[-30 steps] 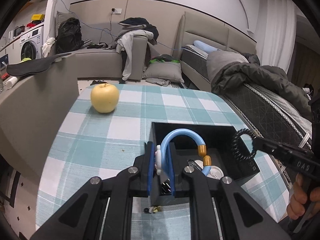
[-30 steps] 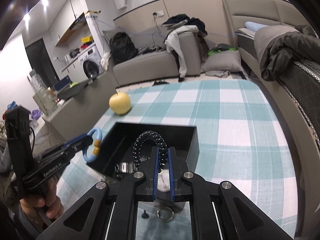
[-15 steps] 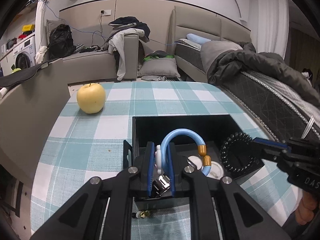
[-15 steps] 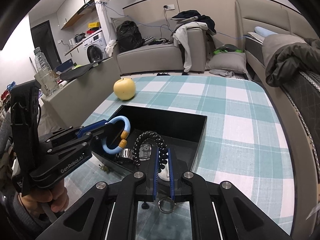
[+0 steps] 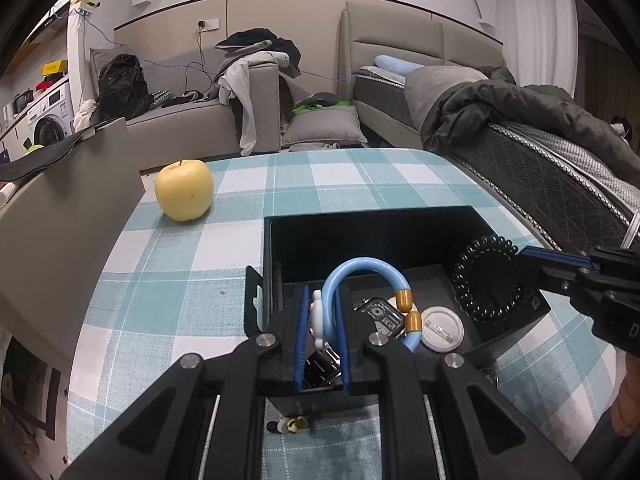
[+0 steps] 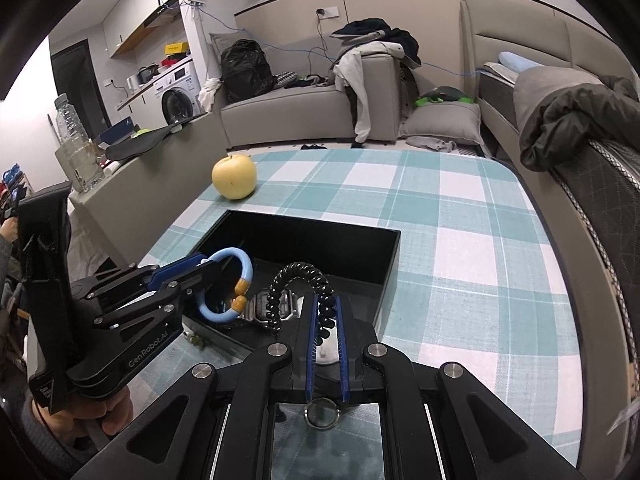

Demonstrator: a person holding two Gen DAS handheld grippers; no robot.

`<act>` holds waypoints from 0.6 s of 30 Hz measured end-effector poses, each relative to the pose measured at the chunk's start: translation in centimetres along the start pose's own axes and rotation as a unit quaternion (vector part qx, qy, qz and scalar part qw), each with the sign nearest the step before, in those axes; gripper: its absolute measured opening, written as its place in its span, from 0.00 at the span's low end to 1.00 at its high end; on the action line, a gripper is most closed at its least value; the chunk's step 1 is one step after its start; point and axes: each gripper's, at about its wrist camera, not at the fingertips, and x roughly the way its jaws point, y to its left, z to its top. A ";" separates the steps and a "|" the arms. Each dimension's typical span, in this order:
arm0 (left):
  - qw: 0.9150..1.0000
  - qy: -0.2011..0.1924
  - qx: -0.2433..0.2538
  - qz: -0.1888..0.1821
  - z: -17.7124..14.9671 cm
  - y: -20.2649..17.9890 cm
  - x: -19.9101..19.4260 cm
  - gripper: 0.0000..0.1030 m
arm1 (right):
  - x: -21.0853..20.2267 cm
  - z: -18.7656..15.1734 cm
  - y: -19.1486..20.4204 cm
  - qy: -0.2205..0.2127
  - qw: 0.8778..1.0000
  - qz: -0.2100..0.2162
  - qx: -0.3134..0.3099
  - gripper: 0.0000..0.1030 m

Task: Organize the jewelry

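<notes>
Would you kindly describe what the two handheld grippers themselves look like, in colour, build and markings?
Both are matte black, angular plastic frames with silver bolt heads at the linkage joints and slim blue pads lining the fingers. The left gripper sits on a black pistol-style handle and carries white "GenRobot.AI" lettering on its side. The right gripper shows white characters too, cut off at the frame edge.

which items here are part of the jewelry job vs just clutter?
Job: blue bracelet in left gripper; black coil bracelet in right gripper; black box; watch and round white piece inside it; ring and small charm on the table.

Clutter: yellow apple, water bottles.
</notes>
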 end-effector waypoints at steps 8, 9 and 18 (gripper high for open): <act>1.000 -0.001 0.003 0.001 -0.1 -0.2 -0.1 0.08 | 0.0 0.0 0.4 -0.002 1.000 -0.004 -0.007 0.08; 1.000 -0.002 0.002 0.002 -0.1 -0.2 -0.1 0.08 | 0.1 0.0 0.4 -0.002 1.000 -0.005 -0.007 0.08; 1.000 -0.002 -0.012 -0.013 -0.1 0.3 -0.1 0.08 | 0.2 -0.1 0.2 -0.004 1.000 -0.012 0.001 0.08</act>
